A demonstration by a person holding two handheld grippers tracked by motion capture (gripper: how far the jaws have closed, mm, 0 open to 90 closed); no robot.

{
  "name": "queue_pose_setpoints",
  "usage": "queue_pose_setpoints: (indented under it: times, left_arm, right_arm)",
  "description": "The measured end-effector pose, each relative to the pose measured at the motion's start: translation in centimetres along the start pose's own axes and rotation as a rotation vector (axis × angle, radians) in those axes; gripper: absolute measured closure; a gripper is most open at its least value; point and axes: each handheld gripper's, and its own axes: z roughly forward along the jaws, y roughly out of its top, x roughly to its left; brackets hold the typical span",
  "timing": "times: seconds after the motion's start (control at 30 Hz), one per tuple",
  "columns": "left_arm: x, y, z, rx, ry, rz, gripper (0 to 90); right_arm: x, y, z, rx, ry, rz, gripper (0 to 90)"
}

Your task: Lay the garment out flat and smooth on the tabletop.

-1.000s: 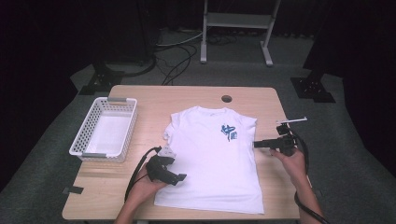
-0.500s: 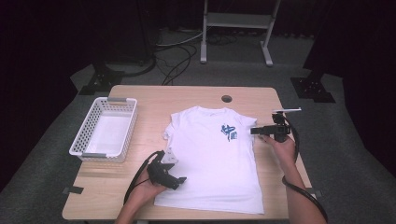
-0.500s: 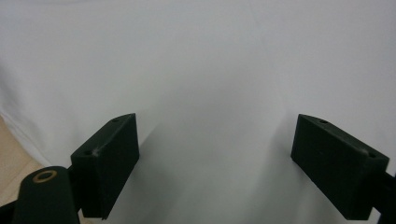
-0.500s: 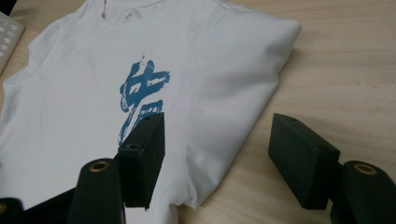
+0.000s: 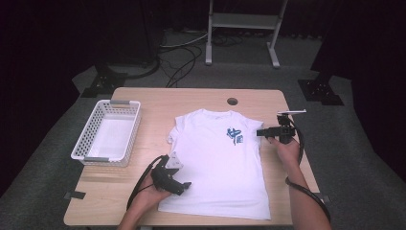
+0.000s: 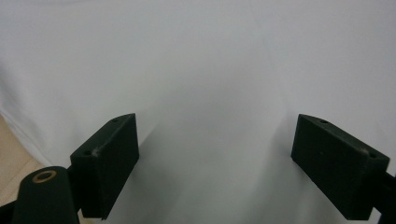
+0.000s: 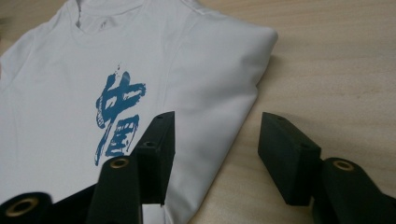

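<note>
Right gripper (image 7: 212, 156): jaws part-open and just been closing; they straddle the folded right edge of the T-shirt (image 5: 218, 160), one jaw over the cloth, the other over bare wood; no pad presses the cloth.
Left gripper (image 6: 215, 163): jaws wide apart, white cloth spread beneath them, nothing clamped.
T-shirt: flat on the table (image 5: 143, 191), centre-right, blue print (image 7: 116, 116) face up, collar toward the far edge.
Basket (image 5: 106, 132): white, at the table's left, well apart from the T-shirt.
</note>
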Motion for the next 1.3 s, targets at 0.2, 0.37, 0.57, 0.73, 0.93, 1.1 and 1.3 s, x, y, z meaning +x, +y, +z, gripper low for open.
queue_pose_setpoints:
  times: [0.2, 0.37, 0.57, 0.73, 0.93, 1.1, 1.3]
  left_arm:
    - [0.0, 0.2, 0.0, 0.012, 0.0, -0.002, 14.8]
    - [0.0, 0.2, 0.0, 0.016, -0.001, -0.002, 14.7]
    - [0.0, 0.3, 0.0, 0.021, 0.0, -0.001, 14.8]
    - [-0.1, 0.2, 0.0, 0.021, 0.002, -0.006, 14.8]
    - [-0.1, 0.2, 0.0, 0.023, 0.004, -0.009, 14.8]
    - [-0.2, 0.3, 0.0, 0.026, 0.005, -0.01, 14.7]
    - [-0.3, 0.3, -0.1, 0.031, 0.008, -0.011, 14.7]
  right_arm:
    - [-0.1, 0.2, 0.2, -0.013, -0.02, 0.003, 54.3]
    - [0.1, 0.3, 0.7, -0.022, -0.009, 0.005, 60.4]
    - [0.2, 0.4, 1.2, -0.027, -0.018, 0.005, 75.1]
    - [-0.2, 0.1, 1.3, -0.029, 0.002, 0.022, 87.4]
    - [-0.1, -0.1, 0.8, -0.046, 0.006, 0.017, 88.3]
    - [1.1, 0.5, 0.0, -0.075, 0.009, -0.029, 88.5]
    - [5.7, 1.4, -0.2, -0.09, 0.027, -0.184, 88.5]
